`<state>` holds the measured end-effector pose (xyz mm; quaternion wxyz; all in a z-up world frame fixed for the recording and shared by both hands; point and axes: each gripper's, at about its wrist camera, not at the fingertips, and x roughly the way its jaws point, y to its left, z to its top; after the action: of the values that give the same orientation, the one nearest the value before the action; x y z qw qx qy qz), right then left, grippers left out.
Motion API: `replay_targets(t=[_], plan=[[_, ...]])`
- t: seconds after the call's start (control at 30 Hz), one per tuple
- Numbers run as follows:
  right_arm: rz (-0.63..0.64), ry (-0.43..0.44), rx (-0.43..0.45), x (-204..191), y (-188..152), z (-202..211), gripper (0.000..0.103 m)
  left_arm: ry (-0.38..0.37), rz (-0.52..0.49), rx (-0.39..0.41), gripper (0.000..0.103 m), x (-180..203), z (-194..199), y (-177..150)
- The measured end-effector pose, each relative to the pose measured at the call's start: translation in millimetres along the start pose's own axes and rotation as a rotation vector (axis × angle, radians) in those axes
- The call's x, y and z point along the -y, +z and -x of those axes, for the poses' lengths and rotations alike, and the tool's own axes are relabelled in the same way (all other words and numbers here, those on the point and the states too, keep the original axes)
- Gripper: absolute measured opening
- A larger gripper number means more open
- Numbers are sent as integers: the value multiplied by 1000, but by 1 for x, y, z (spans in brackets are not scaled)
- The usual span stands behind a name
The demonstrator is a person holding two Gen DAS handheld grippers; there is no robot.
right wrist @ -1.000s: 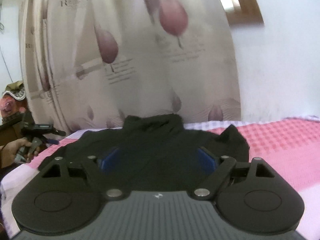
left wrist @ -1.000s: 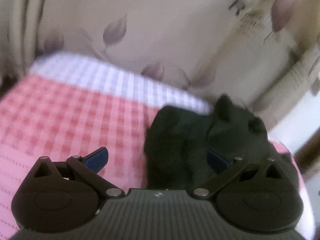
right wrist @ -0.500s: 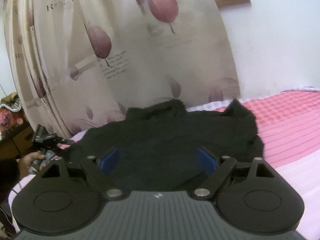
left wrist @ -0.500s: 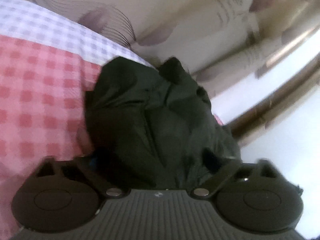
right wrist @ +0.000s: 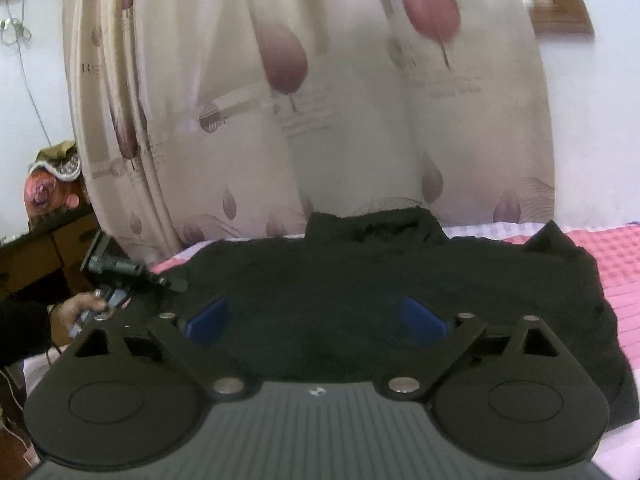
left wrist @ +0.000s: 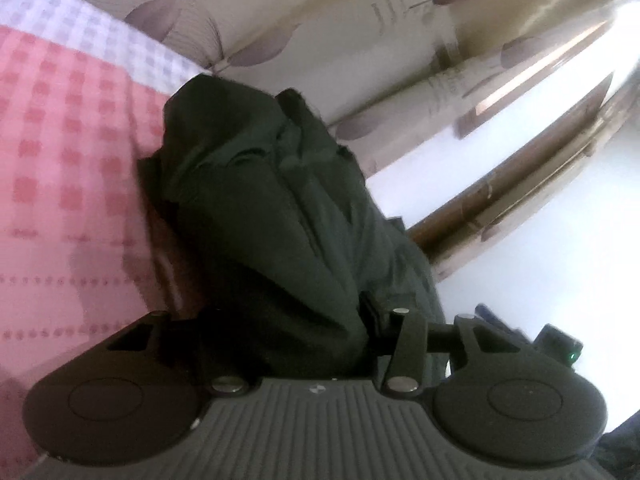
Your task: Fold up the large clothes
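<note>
A black garment (right wrist: 360, 280) lies spread across the pink checked bed cover (right wrist: 612, 264), its collar toward the curtain. My right gripper (right wrist: 316, 320) hovers low over the garment's near edge. Its blue pads (right wrist: 208, 320) stand wide apart and its jaws are opening, with nothing gripped. In the left wrist view, a bunched fold of the garment (left wrist: 272, 200) rises between the jaws of my left gripper (left wrist: 280, 312). These jaws are closing and press into the cloth, which hides the pads. The right wrist view shows the left gripper (right wrist: 120, 276) at the garment's left edge, held by a hand (right wrist: 80, 304).
A cream curtain with purple leaf prints (right wrist: 320, 120) hangs right behind the bed. Wooden furniture (right wrist: 32, 256) with patterned cloth on top stands at the far left. A white wall (right wrist: 600, 140) rises on the right. The pink cover (left wrist: 60, 160) stretches left of the garment.
My left gripper tipped down onto the garment's edge and its jaws closed in on a fold. My right gripper slid sideways along the near edge and its jaws widened slightly.
</note>
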<state>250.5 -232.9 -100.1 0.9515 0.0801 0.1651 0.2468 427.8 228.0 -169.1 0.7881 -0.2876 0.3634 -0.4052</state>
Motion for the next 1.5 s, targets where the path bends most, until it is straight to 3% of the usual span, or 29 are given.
replay_targets(t=[0.07, 0.2, 0.27, 0.33, 0.37, 0.4, 0.43, 0.6, 0.7, 0.73, 0.77, 0.83, 0.87, 1.03, 1.13, 1.33, 1.5], plan=[[-20, 15, 5, 0, 1, -3, 97, -14, 37, -8, 50, -3, 1, -1], [-12, 18, -3, -2, 2, -9, 97, -62, -19, -30, 89, 8, -5, -3], [-8, 7, -13, -1, 2, -12, 97, -74, -37, -19, 96, 13, -11, -3], [-15, 1, -20, 2, 1, -14, 97, -46, -26, 3, 93, 16, -13, -4], [-18, 0, -21, 3, 2, -14, 97, -21, -15, 12, 82, 17, -13, -5], [-17, -4, -21, 4, 2, -15, 97, -2, 0, 18, 62, 17, -13, -6], [-14, -9, -19, 5, 2, -15, 97, 11, 16, 25, 54, 17, -12, -7], [33, -8, -29, 7, 4, -21, 97, 37, 59, 106, 36, 26, 3, -16], [98, 25, -36, 5, 7, -29, 96, 69, 69, 139, 34, 40, 10, -18], [134, 37, -34, 1, 7, -31, 90, 77, 85, 143, 34, 44, 11, -18], [164, 42, -33, -3, 7, -33, 68, 84, 91, 144, 34, 48, 12, -17], [210, 39, -58, -12, 7, -42, 35, 97, 106, 152, 34, 57, 13, -15], [243, 35, -62, -17, 7, -47, 29, 100, 128, 159, 34, 61, 15, -14], [461, -65, -89, -39, -9, -76, 21, 137, 130, 158, 33, 104, 18, -4], [469, -112, -152, -32, -29, -96, 19, 155, 132, 154, 33, 134, 12, 3], [336, -122, -177, -16, -42, -105, 17, 169, 91, 110, 33, 213, -27, 22], [115, -86, -218, 1, -35, -108, 17, 152, 10, 34, 34, 283, -104, 38]])
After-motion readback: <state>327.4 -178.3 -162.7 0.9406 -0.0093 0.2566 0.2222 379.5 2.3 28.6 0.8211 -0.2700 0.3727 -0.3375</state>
